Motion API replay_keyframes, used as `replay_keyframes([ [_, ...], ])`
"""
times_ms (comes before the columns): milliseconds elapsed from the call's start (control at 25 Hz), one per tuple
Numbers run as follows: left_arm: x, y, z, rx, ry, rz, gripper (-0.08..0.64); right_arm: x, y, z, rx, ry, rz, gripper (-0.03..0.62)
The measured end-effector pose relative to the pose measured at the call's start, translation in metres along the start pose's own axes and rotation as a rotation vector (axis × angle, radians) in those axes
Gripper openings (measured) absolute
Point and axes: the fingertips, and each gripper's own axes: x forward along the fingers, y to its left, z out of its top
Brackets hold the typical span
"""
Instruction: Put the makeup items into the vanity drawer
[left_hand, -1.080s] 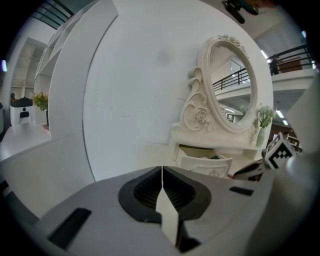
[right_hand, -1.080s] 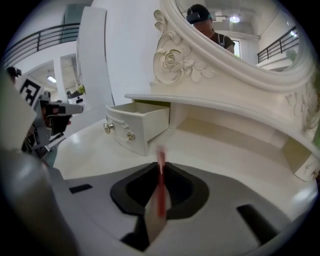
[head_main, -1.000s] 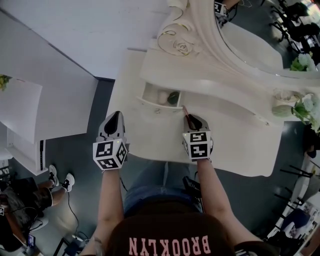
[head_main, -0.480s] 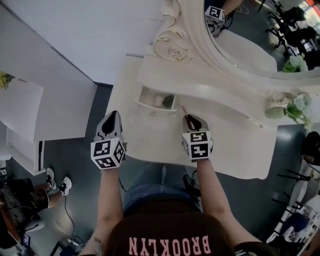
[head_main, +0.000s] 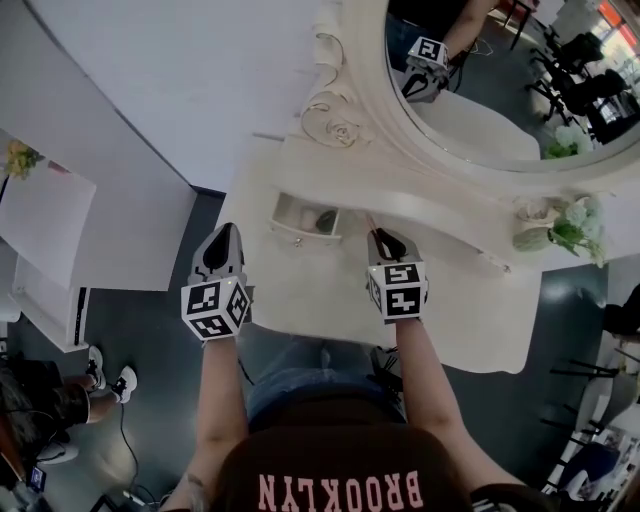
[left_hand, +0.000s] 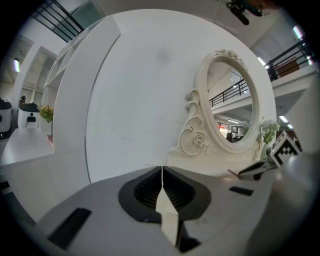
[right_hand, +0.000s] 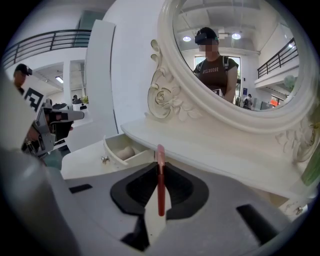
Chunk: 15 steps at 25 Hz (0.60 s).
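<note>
Between the jaws of your right tool sits the slim red makeup pencil, pinched lengthwise so that its paler pink end pokes out past the tips. The jaws stand narrow and are clamped on it. From the head view, that end points up and left toward the small cream drawer, which stands pulled out of the front of the white vanity desk. The pencil is held above the desk, just right of the drawer and not yet over it.

Inside the drawer you already have a pale rounded item and a dark green item, so part of the job looks done. What is left, as far as these views show, is to carry the pencil across, let it go in the drawer, and probably push the drawer shut. No other loose makeup shows on the desk.

Your left tool hangs off the left edge of the desk with its jaws pressed together and nothing between them. Behind it all rises the oval mirror in its carved cream frame.

Compared with a second ago, the desk and drawer look smaller and sit farther beneath both tools, which fits a lift of both hands. More of the mirror has come into the head view. Your grip on the pencil has not changed, and the drawer's contents lie as they did.
</note>
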Motion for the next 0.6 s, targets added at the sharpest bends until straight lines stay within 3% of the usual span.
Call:
replay_keyframes([
  [600, -0.029, 0.048, 0.012, -0.041, -0.064, 0.132, 0.006, 0.022, 0.034, 0.049, -0.080, -0.080, 0.091, 0.032],
])
